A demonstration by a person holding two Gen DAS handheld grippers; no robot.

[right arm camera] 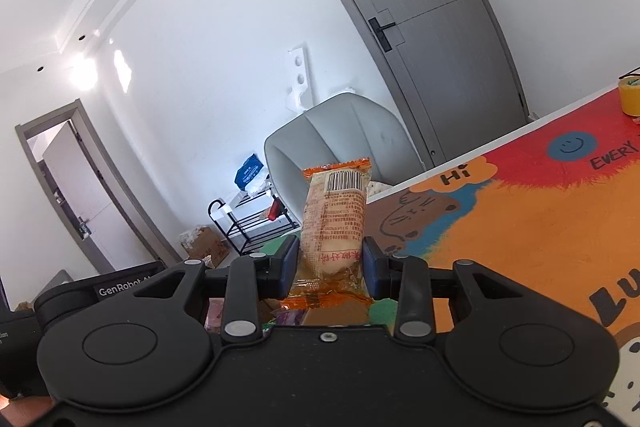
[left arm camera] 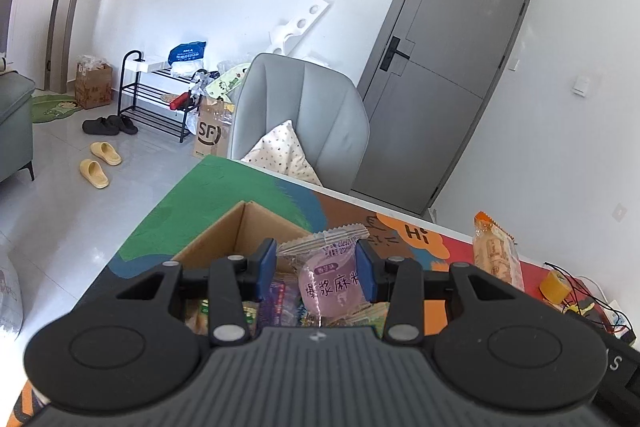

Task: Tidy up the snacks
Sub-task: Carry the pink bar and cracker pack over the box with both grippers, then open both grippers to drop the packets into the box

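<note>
My left gripper point(left arm camera: 316, 269) is shut on a pink round mochi packet point(left arm camera: 330, 281) and holds it over an open cardboard box point(left arm camera: 244, 227) with several snack packets inside. My right gripper point(right arm camera: 330, 269) is shut on an orange-ended snack bar packet point(right arm camera: 334, 223), held upright above the table. That packet also shows in the left wrist view point(left arm camera: 496, 253), to the right of the box. The body of the left gripper shows at the lower left of the right wrist view point(right arm camera: 100, 291).
A colourful cartoon mat point(right arm camera: 540, 227) covers the table. A yellow tape roll point(right arm camera: 630, 97) and some cables point(left arm camera: 592, 303) sit at the table's far right. A grey chair point(left arm camera: 304, 111) with a cushion stands behind the table's far edge.
</note>
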